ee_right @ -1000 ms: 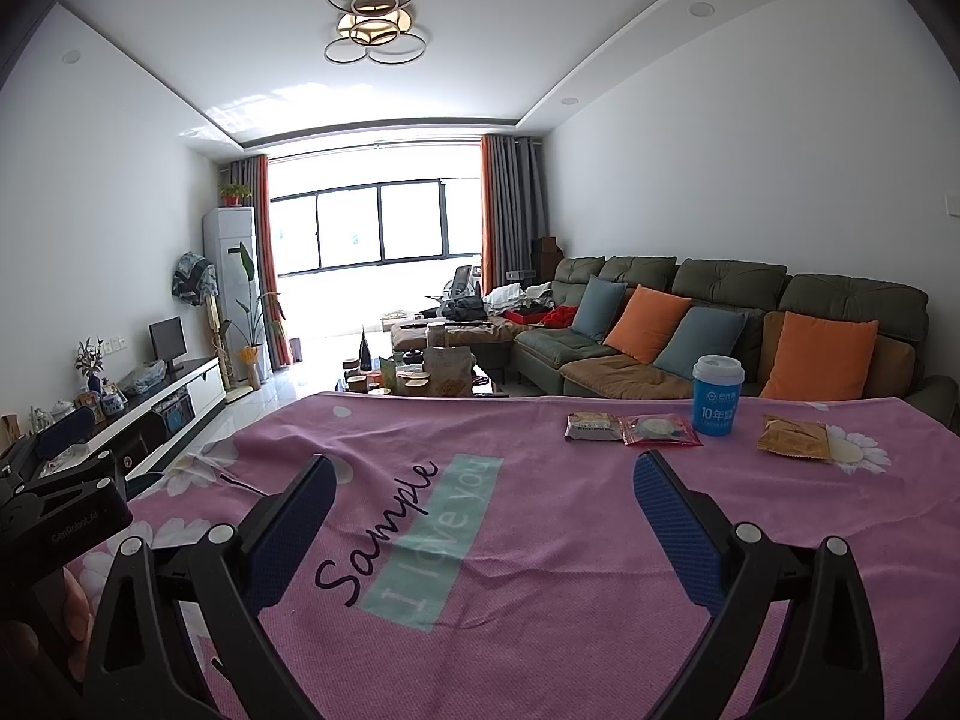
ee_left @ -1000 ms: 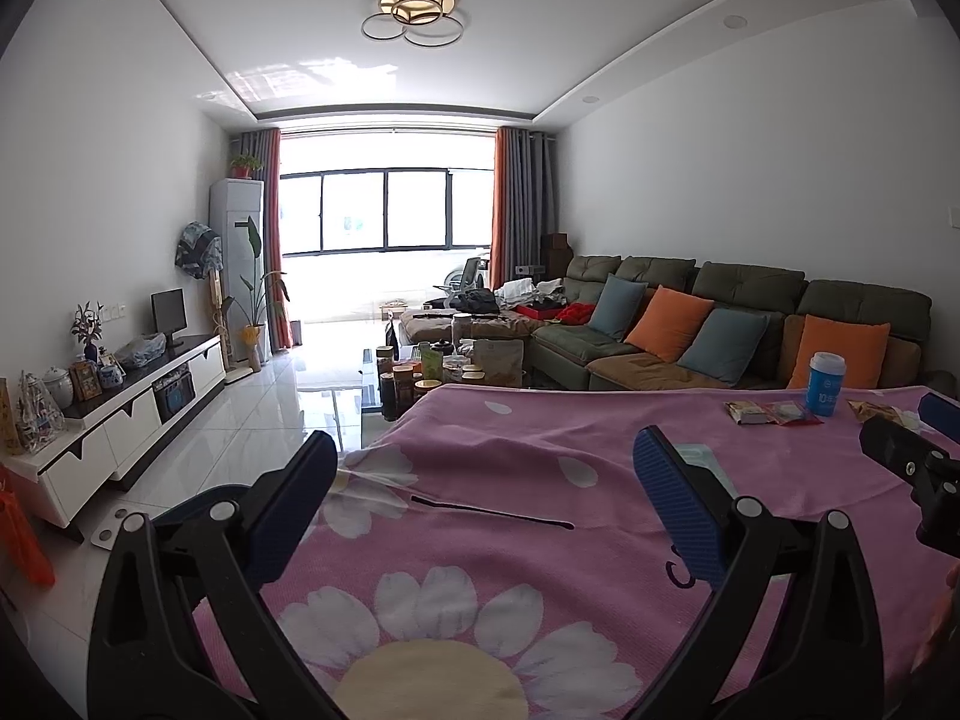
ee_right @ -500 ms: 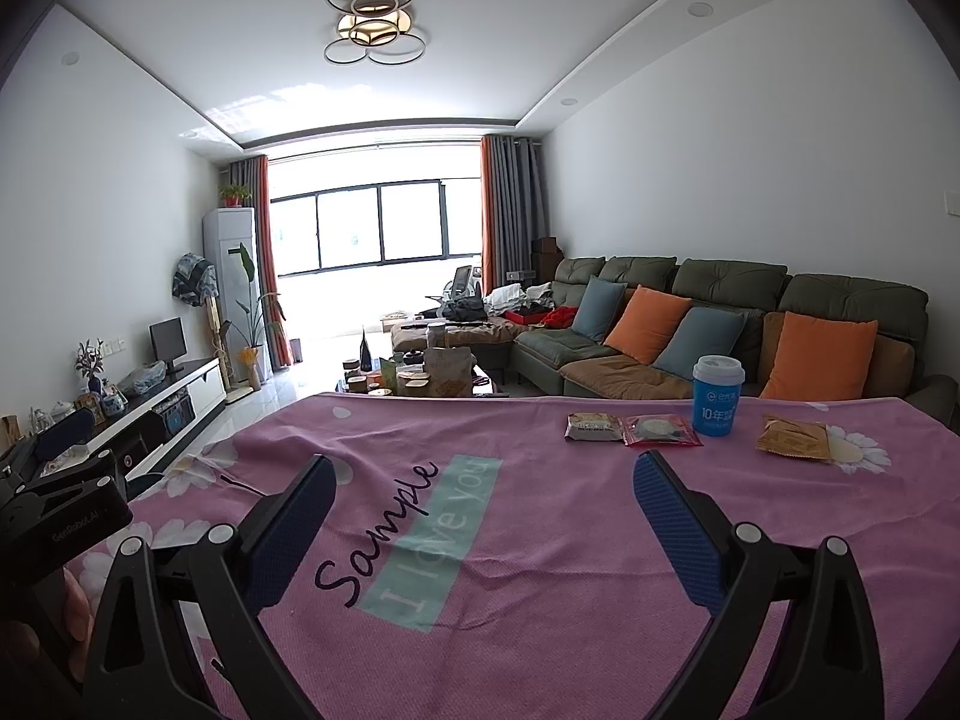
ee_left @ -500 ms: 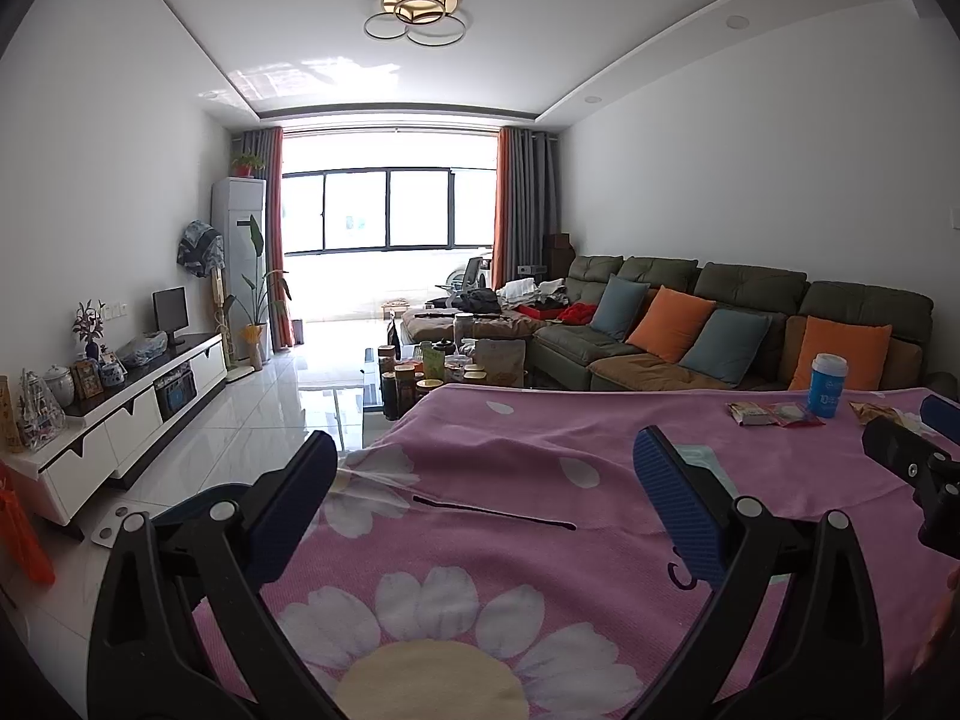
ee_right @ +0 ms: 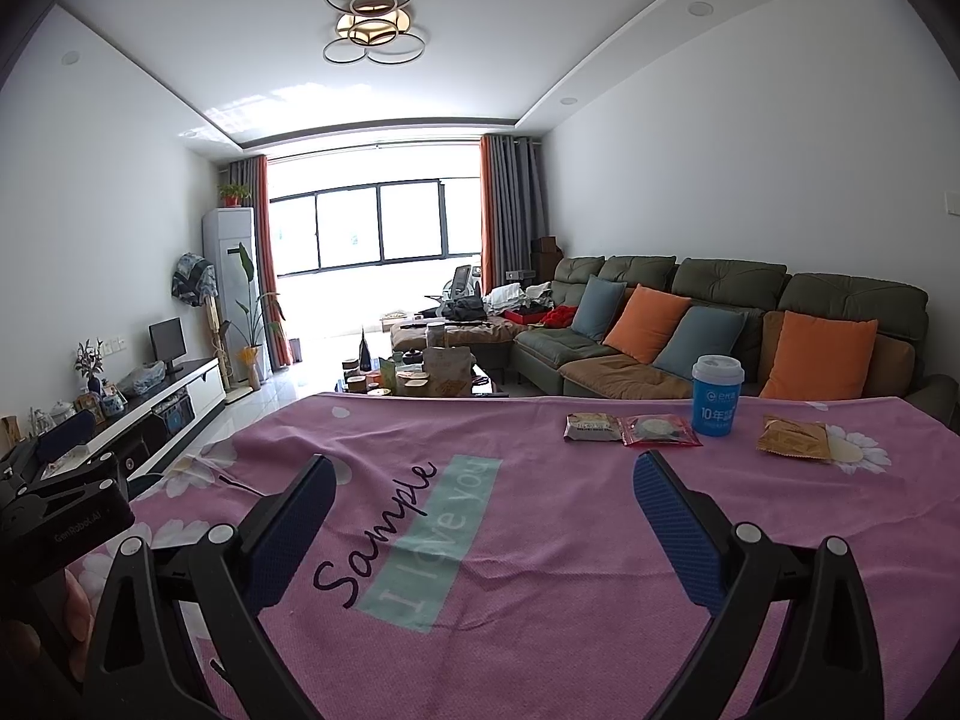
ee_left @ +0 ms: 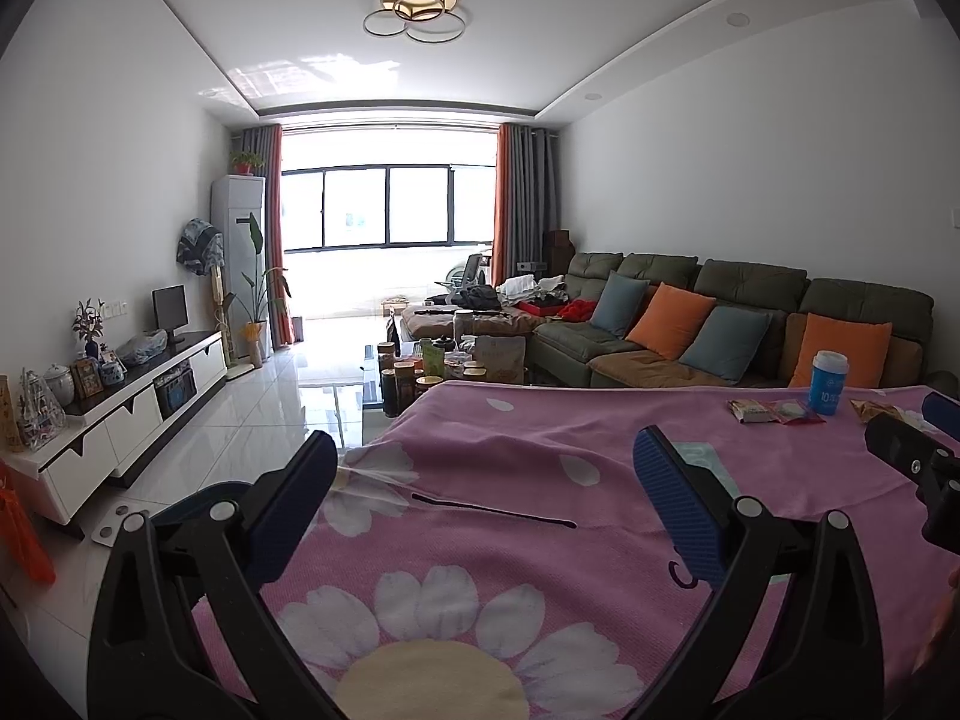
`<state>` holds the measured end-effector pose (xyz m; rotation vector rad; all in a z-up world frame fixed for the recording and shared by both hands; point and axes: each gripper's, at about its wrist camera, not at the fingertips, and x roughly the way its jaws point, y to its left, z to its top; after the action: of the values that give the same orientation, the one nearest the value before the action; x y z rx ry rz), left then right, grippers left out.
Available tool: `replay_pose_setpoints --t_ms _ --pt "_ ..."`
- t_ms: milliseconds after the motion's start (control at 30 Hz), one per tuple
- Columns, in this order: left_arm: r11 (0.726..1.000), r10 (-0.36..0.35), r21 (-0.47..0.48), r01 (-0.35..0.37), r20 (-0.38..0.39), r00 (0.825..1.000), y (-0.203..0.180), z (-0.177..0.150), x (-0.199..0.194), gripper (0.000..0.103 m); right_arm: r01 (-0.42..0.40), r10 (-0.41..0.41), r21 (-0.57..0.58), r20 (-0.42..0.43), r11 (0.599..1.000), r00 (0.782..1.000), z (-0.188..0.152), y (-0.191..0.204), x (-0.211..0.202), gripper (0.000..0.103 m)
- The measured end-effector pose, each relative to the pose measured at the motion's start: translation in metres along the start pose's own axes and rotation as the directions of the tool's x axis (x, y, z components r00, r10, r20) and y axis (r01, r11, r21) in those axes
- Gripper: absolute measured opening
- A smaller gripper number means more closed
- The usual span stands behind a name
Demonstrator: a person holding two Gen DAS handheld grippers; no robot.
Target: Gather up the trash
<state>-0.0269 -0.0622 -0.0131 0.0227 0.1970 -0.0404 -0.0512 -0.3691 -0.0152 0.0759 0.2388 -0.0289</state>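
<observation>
Daylight enters through the large window (ee_left: 384, 207) at the far end of the room and is overexposed there, washing out the view outside and throwing a bright sheen across the glossy floor tiles (ee_left: 258, 414); a ring ceiling light (ee_right: 373, 15) is lit but adds little. Both fisheye views are sharp through the centre, with strong barrel distortion that bends the ceiling lines and walls and dark vignetting in the corners. The pink tablecloth (ee_right: 540, 528) is evenly lit with only soft, faint shadows, and the near black gripper frames read dark and underexposed.
</observation>
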Motion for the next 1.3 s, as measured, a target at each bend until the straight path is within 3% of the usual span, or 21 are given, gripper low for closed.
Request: replay_pose_setpoints --t_ms 1300 --pt "1.000 0.001 0.001 -0.001 -0.013 1.000 0.0053 -0.0018 0.0026 0.097 0.001 -0.001 0.000 -0.002 1.000 1.000 0.0000 0.0002 0.0005 0.096"
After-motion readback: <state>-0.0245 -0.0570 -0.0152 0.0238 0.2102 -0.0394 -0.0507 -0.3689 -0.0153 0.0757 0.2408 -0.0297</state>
